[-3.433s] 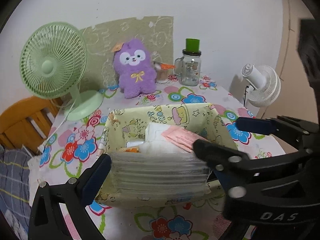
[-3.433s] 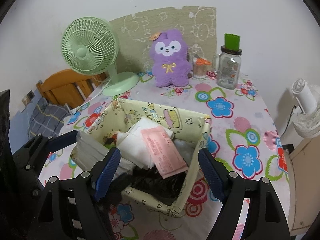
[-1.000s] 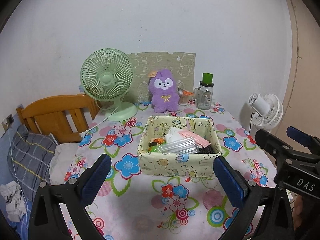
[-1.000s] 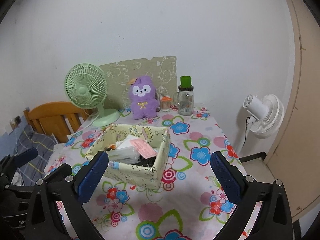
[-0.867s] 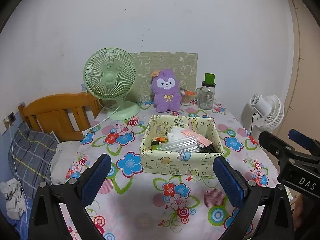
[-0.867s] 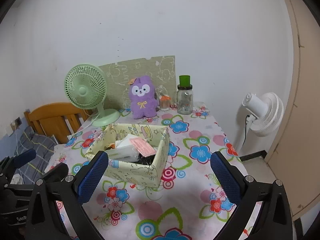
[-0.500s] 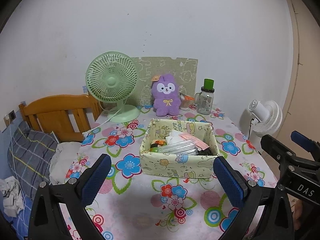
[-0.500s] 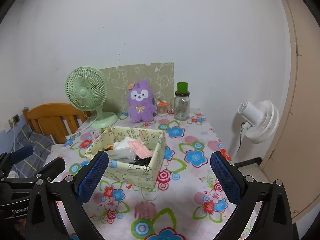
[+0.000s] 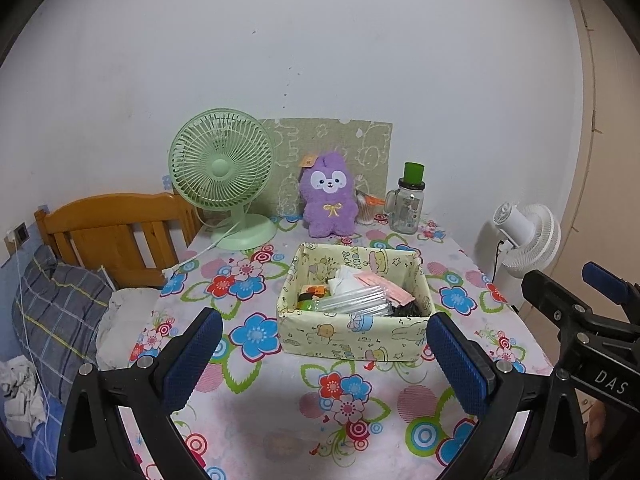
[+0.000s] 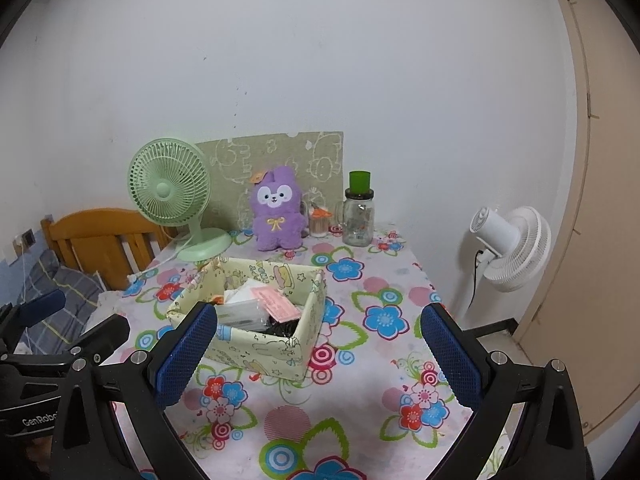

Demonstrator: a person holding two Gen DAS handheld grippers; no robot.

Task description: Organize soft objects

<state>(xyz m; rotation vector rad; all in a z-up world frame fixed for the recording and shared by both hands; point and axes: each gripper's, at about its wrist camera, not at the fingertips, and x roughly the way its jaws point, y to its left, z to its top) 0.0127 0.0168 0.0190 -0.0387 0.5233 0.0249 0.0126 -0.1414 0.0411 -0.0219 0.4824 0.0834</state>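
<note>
The worktop [image 9: 280, 420], draped in a white cloth printed with bright red, blue and pink flowers, fills the lower half of both wrist views. Both pairs of tongs hover above its near edge, level and pointing toward the back wall at 12 o'clock. The left tongs [image 9: 324, 360] are spread wide, blue ribbed pads far apart, holding nothing. The right tongs [image 10: 318, 352] gape just as wide and are likewise empty. From the left wrist view the right tool's black frame shows at 3 o'clock, with white letters "DAS" on it; from the right wrist view the left tool's frame sits at 8 o'clock, lettered "GenRobo", the rest cut off.

The pale-yellow fabric box with cartoon prints [image 9: 352, 340] stands mid-worktop, ahead of both tongs and apart from them. Inside lie soft things: a clear plastic-wrapped pack [image 9: 356, 302], white tissue-like packets, a pink flat packet [image 10: 278, 304] whose print is too small to read, and something black, possibly a crumpled bag.

Behind the box, at 11 o'clock, is a mint-green desk fan [image 9: 224, 172]; at 12, a purple plush rabbit with a yellow bow [image 9: 329, 196]; at 1, a glass mug-jar with a green lid [image 9: 408, 200].
</note>
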